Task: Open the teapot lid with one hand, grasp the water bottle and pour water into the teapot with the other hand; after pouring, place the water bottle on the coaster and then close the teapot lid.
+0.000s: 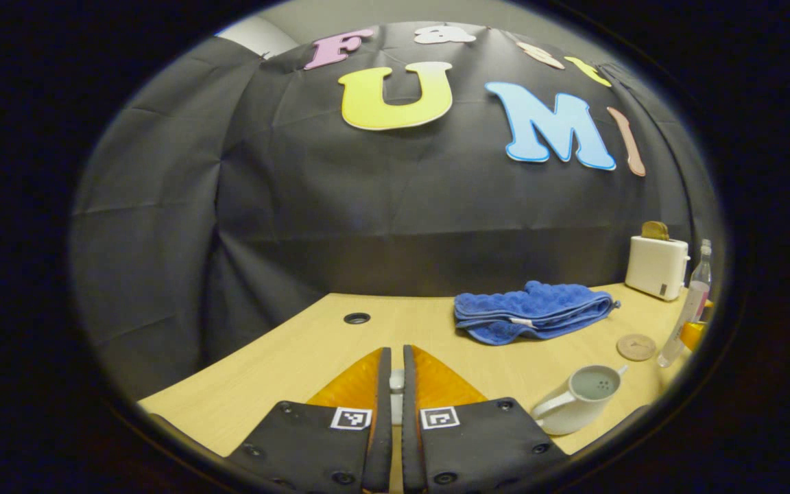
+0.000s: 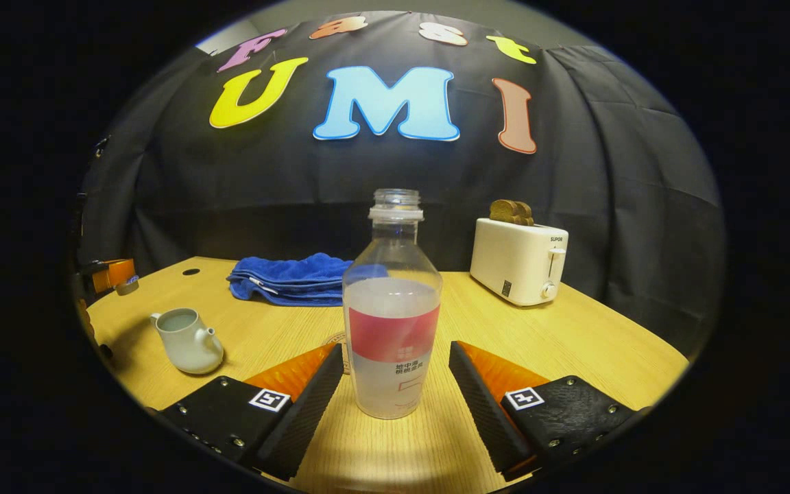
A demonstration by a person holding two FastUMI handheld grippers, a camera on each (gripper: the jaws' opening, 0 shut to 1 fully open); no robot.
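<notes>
Your left tool (image 1: pixel 396 384) is clenched on a small pale piece pinched between its fingers, which I take to be the lid of the white ceramic teapot (image 1: pixel 577 406); too little of it shows to be sure. The teapot itself sits open on the light wooden surface (image 1: pixel 299 357), just beside that tool, with liquid visible inside it. So the lid-opening step looks done, and the pour looks done or at least begun.

Your right tool (image 2: pixel 395 381) stands released, its fingers spread on either side of the clear plastic water bottle with a red label band (image 2: pixel 392 322), with a gap on each side. The bottle stands upright and uncapped, about half full, well to the right of the teapot in the right gripper view. In that view a rounded edge peeks out just behind the bottle's base; in the left gripper view the round cork coaster (image 1: pixel 636 346) lies just beside the bottle, between the teapot and the white toaster (image 2: pixel 518 261). I cannot tell from either view whether the bottle rests on the coaster or only next to it.

If it is on the coaster, what you have left is bringing the lid back over the teapot and seating it. If not, you must shift the bottle first. The folded blue towel (image 2: pixel 292 278) lies behind the teapot, clear of your path.
</notes>
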